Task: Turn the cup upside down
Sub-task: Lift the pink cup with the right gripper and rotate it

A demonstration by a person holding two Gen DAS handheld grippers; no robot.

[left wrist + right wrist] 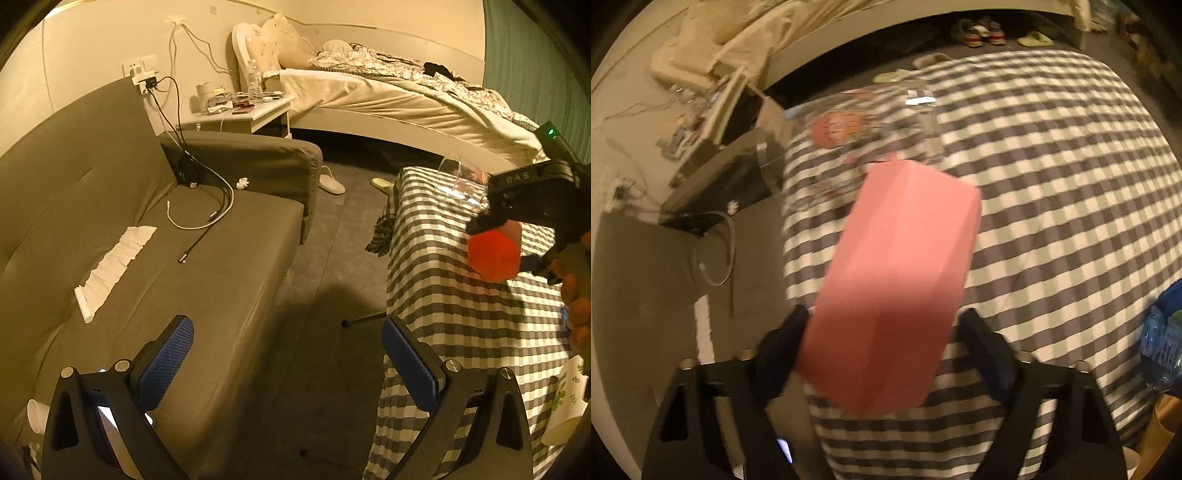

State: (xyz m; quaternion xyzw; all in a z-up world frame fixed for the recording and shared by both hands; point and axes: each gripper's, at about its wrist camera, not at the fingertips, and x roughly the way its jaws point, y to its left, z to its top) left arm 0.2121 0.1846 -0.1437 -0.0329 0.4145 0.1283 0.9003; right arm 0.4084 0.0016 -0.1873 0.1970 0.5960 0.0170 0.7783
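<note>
My right gripper (882, 332) is shut on a faceted pink-red cup (897, 273) and holds it tilted above the checkered tablecloth (1071, 184). In the left wrist view the cup (495, 254) looks orange-red, held in the air by the right gripper (517, 221) over the table's left part. My left gripper (288, 354) is open and empty, low over the gap between the sofa and the table.
A clear glass bowl (849, 125) lies at the table's far left end and shows in the left wrist view (458, 177). A blue plastic bottle (1163, 332) is at the right edge. A grey sofa (147, 258) with cables stands left, a paper cup (565, 402) at right.
</note>
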